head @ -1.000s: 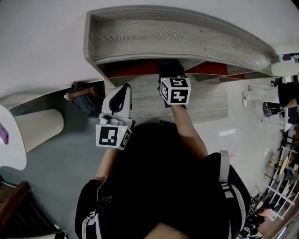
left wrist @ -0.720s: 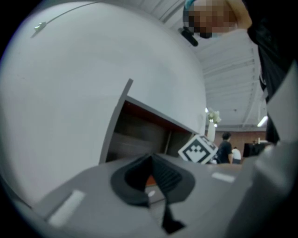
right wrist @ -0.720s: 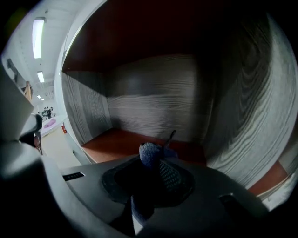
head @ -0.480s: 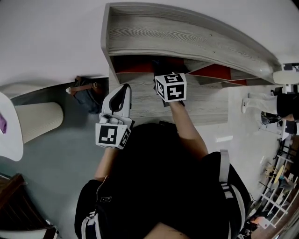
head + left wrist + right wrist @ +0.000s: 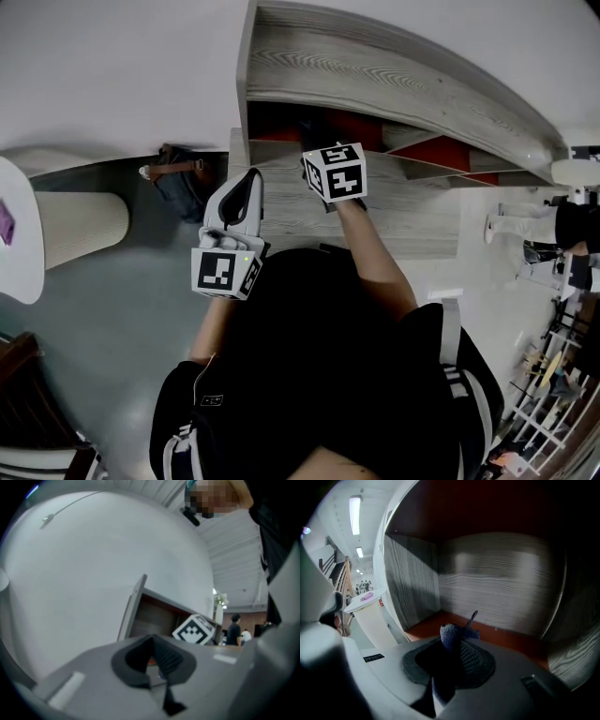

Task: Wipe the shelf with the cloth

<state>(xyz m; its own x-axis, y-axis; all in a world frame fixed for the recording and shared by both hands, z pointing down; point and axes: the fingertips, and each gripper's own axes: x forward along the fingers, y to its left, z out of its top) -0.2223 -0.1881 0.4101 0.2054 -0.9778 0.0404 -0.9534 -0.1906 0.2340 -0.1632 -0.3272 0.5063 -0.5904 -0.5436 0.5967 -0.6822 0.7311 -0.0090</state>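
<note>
Dark blue cloth (image 5: 449, 633) is pinched between the fingers of the right gripper (image 5: 455, 652), with a folded end standing up past the tips and a thin strip poking out to one side. This gripper is reached into the left-end bay of the grey wood-grain shelf (image 5: 394, 84), low over the bay's red floor (image 5: 511, 639). Whether the cloth touches that floor cannot be told. The left gripper (image 5: 158, 662) is held back near the body, outside the shelf, with its fingers pressed together on nothing.

The wiping step is judged to be in hand, since the cloth is already inside the bay. How much of the floor has been covered cannot be read. For the next move, the cloth would need to be pressed flat on the red floor and drawn across it. The fingers would have to be kept tight so that the cloth is not dragged out.

Room is limited. The side wall (image 5: 412, 583) is near on the left, the back wall (image 5: 497, 592) closes the bay ahead, and the ceiling (image 5: 487, 508) hangs dark above. Open room is found only toward the front edge. Strokes are best run along the floor and stopped short of the back corner, where the fingers could be knocked against wood.
</note>
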